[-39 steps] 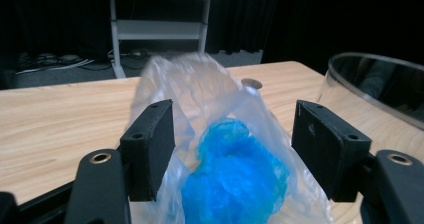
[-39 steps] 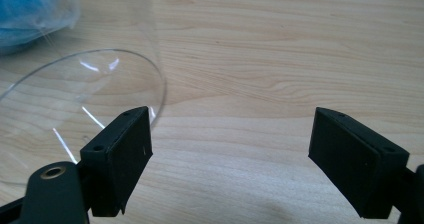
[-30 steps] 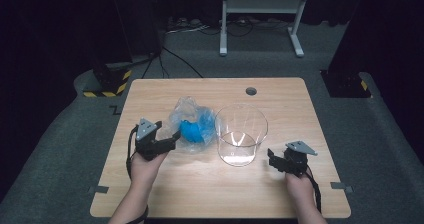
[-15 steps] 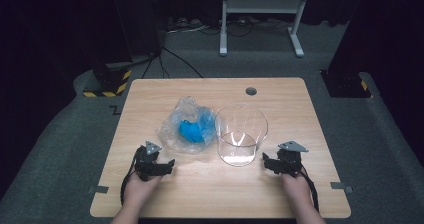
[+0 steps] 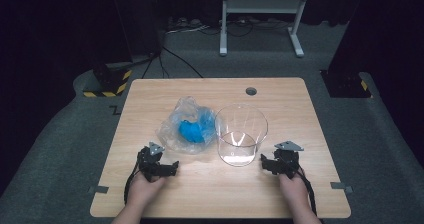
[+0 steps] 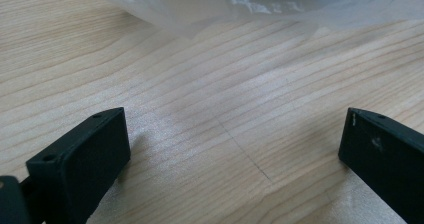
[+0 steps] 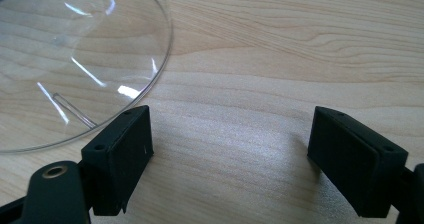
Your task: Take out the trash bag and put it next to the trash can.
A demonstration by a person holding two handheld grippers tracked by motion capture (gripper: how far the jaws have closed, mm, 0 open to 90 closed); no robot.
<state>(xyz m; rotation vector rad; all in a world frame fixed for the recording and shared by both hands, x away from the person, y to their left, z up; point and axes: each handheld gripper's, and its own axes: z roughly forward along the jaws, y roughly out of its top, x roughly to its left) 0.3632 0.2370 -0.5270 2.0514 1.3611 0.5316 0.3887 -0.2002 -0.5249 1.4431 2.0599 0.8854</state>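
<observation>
Two tongs rest low on our table (image 5: 210,194), both spread wide and empty: the left gripper (image 5: 172,166), jaws just opening, faces the plastic bag (image 5: 187,126); the right gripper (image 5: 263,164) sits beside the clear cup (image 5: 241,134), ready for grasping.

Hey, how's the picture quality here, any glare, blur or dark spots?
High view: the table is evenly lit, the surroundings nearly black; the clear container shows faint reflections. Left gripper view: the plastic bag at the top is soft and out of focus, the wood grain sharp. Right gripper view: white glare streaks cross the container; soft shadows beside the jaws.
</observation>
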